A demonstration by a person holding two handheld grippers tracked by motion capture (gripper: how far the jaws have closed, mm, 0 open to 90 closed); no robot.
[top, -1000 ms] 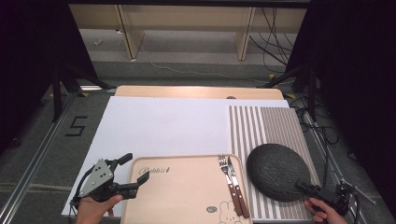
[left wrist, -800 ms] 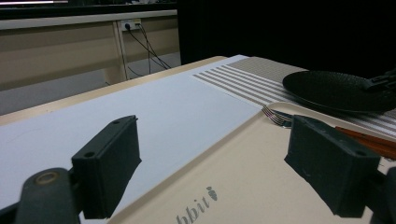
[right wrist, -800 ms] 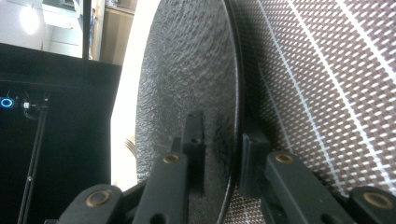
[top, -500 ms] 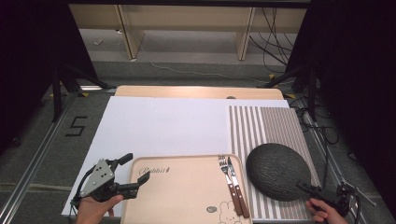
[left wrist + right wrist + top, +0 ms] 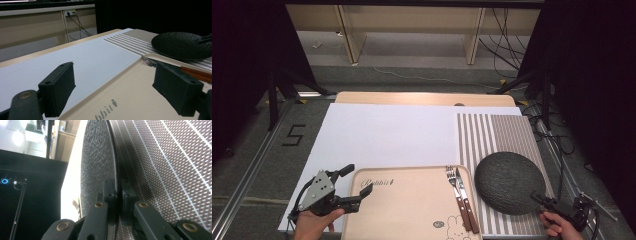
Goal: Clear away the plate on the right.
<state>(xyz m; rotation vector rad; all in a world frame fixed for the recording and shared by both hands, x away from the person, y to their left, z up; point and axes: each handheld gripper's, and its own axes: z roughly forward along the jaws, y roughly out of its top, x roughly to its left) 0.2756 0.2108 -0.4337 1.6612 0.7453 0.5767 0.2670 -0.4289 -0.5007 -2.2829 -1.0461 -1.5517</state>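
The right gripper (image 5: 117, 187) pinches the rim of the dark plate (image 5: 510, 182), which sits on the striped mat (image 5: 502, 135). The left gripper (image 5: 122, 87) is wide open over the tray (image 5: 412, 210) edge.

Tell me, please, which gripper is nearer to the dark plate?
Right. The right gripper has its jaws shut on the dark plate at its near rim; the left gripper sits open across the tray.
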